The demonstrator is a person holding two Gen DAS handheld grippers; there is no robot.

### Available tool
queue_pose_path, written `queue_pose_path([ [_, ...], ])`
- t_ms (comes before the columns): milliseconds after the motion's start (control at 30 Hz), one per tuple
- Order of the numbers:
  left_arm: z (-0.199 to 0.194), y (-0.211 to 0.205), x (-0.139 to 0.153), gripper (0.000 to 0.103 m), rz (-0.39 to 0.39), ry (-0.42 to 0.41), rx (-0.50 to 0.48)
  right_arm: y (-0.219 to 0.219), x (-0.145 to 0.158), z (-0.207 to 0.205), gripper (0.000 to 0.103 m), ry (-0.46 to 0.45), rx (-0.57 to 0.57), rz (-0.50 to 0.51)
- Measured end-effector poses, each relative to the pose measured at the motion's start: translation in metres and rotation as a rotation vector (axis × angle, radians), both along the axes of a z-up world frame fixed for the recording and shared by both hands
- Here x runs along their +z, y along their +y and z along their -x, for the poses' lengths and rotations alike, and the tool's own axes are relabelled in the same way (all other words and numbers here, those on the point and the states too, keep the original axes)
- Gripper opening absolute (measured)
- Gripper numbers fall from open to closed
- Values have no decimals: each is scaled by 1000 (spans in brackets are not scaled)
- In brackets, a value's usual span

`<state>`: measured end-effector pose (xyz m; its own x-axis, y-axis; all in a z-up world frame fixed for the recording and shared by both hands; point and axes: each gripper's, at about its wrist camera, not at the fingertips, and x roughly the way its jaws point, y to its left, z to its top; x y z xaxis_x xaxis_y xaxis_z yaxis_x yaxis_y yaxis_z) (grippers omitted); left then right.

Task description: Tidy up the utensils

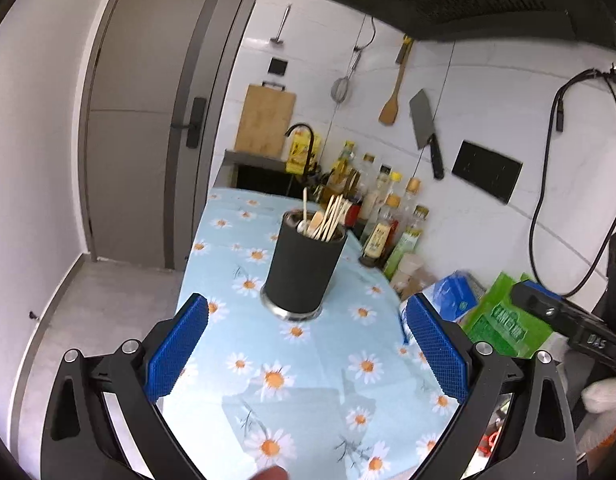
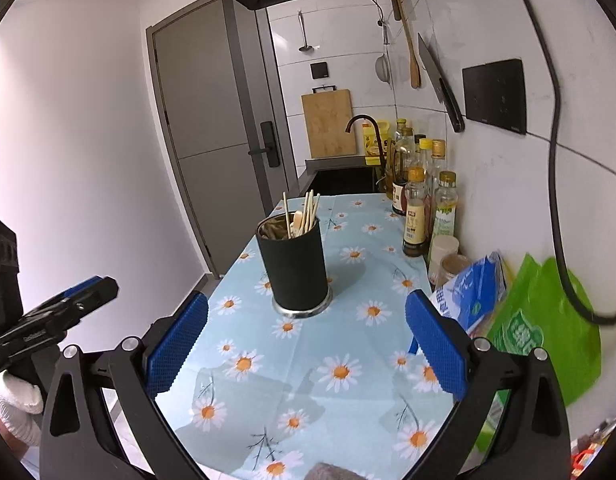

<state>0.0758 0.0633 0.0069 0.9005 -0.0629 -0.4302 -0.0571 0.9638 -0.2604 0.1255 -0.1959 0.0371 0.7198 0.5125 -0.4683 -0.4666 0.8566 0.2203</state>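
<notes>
Both claws are released, jaws spread wide and gripping nothing: the left claw (image 1: 306,344) and the right claw (image 2: 306,340) each hover over the tabletop (image 1: 308,380) with the utensil holder (image 1: 302,264) standing upright just ahead of them, centred between their fingers and apart from both. That holder is a matte black cylinder on a shiny metal base ring, and out of its open top lean pale wooden chopsticks (image 1: 331,216) and a flat wooden spoon (image 1: 316,222), bunched toward its far right side. A smooth light-blue cloth printed with white daisies covers the tabletop. Ahead and to the right of the claws, a row of glass and plastic bottles (image 2: 423,196) with yellow caps stands against the tiled wall; nearer on the right lie a crinkled blue packet (image 2: 473,296) and a green bag (image 2: 543,324).
</notes>
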Motion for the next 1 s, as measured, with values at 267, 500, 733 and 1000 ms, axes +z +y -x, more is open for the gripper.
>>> queue_pose_path([
  [267, 10, -15, -15, 96, -51, 107, -35, -2, -15, 14, 98, 35, 11, -17],
  [500, 15, -17, -24, 96, -47, 145, -36, -2, -28, 22, 98, 75, 27, 0],
  [733, 16, -21, -33, 96, -35, 193, -43, -8, -38, 26, 98, 121, 38, -13],
  [1000, 16, -25, -42, 96, -31, 237, -59, -10, -47, 28, 98, 142, 38, 4],
])
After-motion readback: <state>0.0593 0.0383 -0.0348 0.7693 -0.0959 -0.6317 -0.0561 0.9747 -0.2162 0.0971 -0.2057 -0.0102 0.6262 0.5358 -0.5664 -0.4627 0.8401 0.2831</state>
